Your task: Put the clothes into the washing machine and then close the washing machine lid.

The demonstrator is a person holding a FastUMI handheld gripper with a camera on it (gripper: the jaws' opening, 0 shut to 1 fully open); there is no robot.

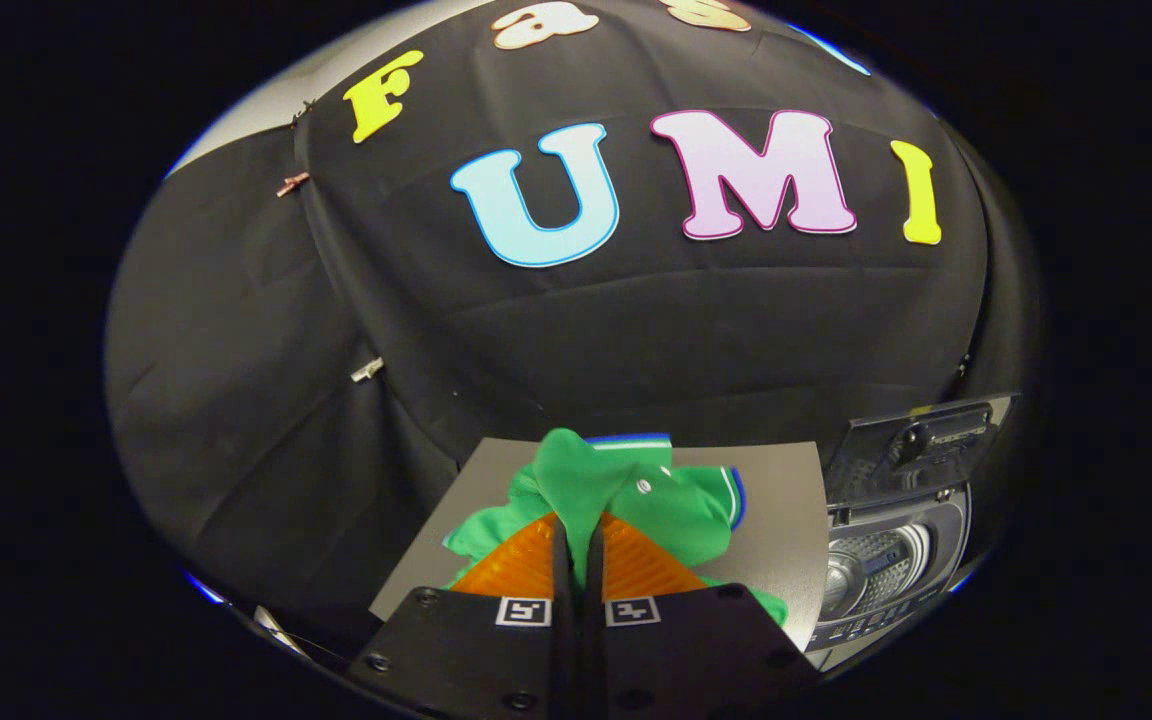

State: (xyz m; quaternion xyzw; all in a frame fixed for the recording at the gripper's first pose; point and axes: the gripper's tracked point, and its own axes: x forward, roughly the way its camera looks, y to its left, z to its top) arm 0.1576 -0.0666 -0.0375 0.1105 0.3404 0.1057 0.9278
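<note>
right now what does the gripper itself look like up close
The gripper has a black, flat-plated body fastened with round screws. Two ribbed triangular fingers taper forward. A small square black-and-white marker sits at the base of each finger.

No text, brand or number can be read. Small square coded markers [523, 611] are fixed on the gripper [577, 535] — patterns, not words. Tiny markings are printed on the washer [896, 560] panel — too small to be read.
</note>
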